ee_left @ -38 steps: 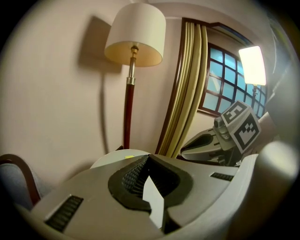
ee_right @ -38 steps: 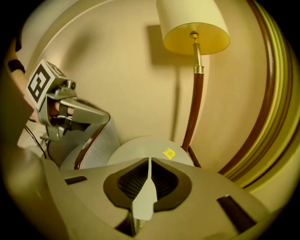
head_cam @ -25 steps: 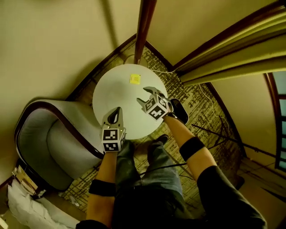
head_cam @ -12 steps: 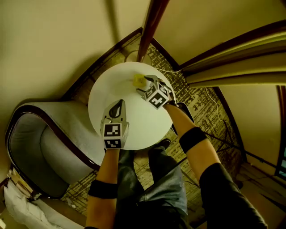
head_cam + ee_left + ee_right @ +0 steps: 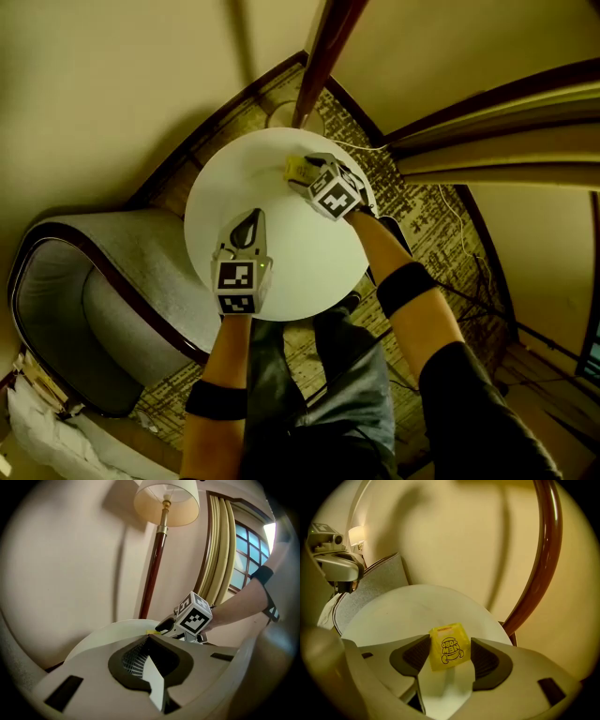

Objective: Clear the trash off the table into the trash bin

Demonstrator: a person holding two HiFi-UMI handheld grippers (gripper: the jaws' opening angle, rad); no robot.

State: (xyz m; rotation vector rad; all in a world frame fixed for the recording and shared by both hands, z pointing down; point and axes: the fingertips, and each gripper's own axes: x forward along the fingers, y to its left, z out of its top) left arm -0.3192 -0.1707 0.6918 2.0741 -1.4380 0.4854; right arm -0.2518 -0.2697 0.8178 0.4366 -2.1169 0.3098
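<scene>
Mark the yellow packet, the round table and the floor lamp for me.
yellow packet (image 5: 449,648): right gripper view, middle of its printed face.
round table (image 5: 300,258): head view, bare top toward its near edge.
floor lamp (image 5: 166,501): left gripper view, middle of its shade.

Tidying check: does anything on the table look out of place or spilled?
Only a small yellow wrapper, flat near the round white table's far edge, between the right gripper's jaws, which have just been opening. Nothing spilled.
</scene>
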